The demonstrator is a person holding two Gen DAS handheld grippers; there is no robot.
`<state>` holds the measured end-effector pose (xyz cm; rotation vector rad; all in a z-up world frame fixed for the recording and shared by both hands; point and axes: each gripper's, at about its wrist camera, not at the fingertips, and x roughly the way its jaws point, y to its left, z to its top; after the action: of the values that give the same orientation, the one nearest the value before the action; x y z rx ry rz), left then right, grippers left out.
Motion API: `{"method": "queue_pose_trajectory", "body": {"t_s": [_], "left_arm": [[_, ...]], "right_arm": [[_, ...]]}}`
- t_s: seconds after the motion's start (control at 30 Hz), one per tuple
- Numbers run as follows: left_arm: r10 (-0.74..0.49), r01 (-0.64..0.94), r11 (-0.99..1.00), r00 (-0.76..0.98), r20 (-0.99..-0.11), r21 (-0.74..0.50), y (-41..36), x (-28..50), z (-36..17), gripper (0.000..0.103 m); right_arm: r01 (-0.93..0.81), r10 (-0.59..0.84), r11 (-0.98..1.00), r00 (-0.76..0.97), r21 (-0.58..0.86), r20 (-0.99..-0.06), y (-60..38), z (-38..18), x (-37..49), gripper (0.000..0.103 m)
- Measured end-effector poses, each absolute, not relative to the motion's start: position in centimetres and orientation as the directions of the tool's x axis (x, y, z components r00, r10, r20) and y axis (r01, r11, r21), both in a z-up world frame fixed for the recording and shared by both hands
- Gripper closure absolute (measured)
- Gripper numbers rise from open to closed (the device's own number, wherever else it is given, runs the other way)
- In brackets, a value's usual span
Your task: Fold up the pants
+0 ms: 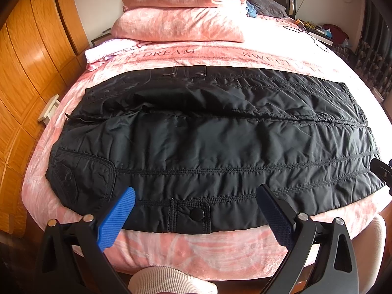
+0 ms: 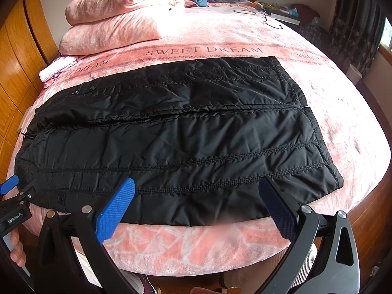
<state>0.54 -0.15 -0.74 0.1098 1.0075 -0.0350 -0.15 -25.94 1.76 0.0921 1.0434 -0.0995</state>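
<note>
Black padded pants (image 1: 208, 142) lie flat across a pink bed, waist to the left, leg cuffs to the right; they also show in the right wrist view (image 2: 176, 134). My left gripper (image 1: 196, 196) is open and empty, held over the near edge by the snap pocket (image 1: 196, 214). My right gripper (image 2: 198, 188) is open and empty, held over the near leg close to its cuff (image 2: 328, 166). The left gripper's tip shows at the left edge of the right wrist view (image 2: 9, 186).
Pink bedspread (image 2: 343, 112) with "SWEET DREAM" lettering. Stacked pink pillows (image 1: 181, 12) at the head. A folded white-pink cloth (image 1: 105, 52) lies back left. A wooden wardrobe (image 1: 22, 73) stands left. A black cable (image 2: 257, 16) lies far right on the bed. Curtains (image 2: 355, 29) hang right.
</note>
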Motion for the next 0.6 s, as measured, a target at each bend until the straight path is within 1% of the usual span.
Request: {"method": "queue_pose_trajectory", "body": {"t_s": [0.37, 0.6], "left_arm": [[0.023, 0.082, 0.994, 0.532, -0.847, 0.079, -0.19, 0.66, -0.85, 0.004], [0.028, 0.084, 0.993, 0.529, -0.848, 0.085, -0.25, 0.88, -0.97, 0.004]], "right_arm": [[0.129, -0.022, 0.990, 0.503, 0.050, -0.864, -26.25, 1.49, -0.14, 0.002], [0.109, 0.031, 0.988, 0.530, 0.105, -0.847, -26.31, 1.60, -0.20, 0.002]]}}
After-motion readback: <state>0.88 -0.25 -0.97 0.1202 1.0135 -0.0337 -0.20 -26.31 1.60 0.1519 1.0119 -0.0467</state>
